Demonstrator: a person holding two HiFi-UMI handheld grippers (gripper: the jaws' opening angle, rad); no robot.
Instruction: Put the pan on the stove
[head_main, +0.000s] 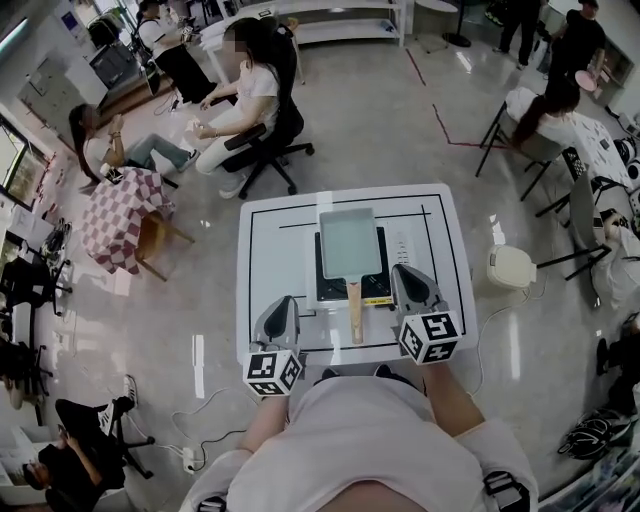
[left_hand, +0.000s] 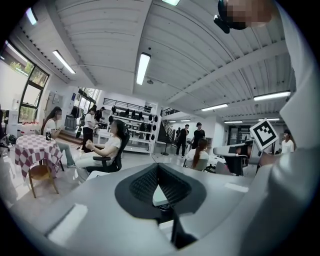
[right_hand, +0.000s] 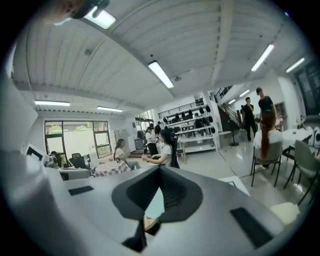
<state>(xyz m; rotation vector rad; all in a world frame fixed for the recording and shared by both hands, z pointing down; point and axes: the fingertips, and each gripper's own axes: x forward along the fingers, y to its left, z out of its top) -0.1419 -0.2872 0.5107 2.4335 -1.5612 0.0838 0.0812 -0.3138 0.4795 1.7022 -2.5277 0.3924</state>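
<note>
Pan (head_main: 349, 243): one, on one stove (head_main: 330, 289); left claw (left_hand: 158, 168), right claw (right_hand: 160, 171) both closed, empty.

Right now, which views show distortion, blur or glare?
Head view: sharp, with fisheye bending the table edges and lamp glare on the floor. Left gripper view: strong fisheye, its near jaws soft, ceiling lamp bright. Right gripper view: the same, dark vignette at the corners.

the pan (head_main: 350, 243) looks like pale matt metal, its handle (head_main: 355, 312) at 6 o'clock bare wood; the stove (head_main: 330, 288) glossy black; the counter (head_main: 268, 290) smooth white; the floor (head_main: 390, 120) glossy; the left claw (left_hand: 158, 167) and right claw (right_hand: 160, 172) matt grey plastic with ribbed black pads
</note>
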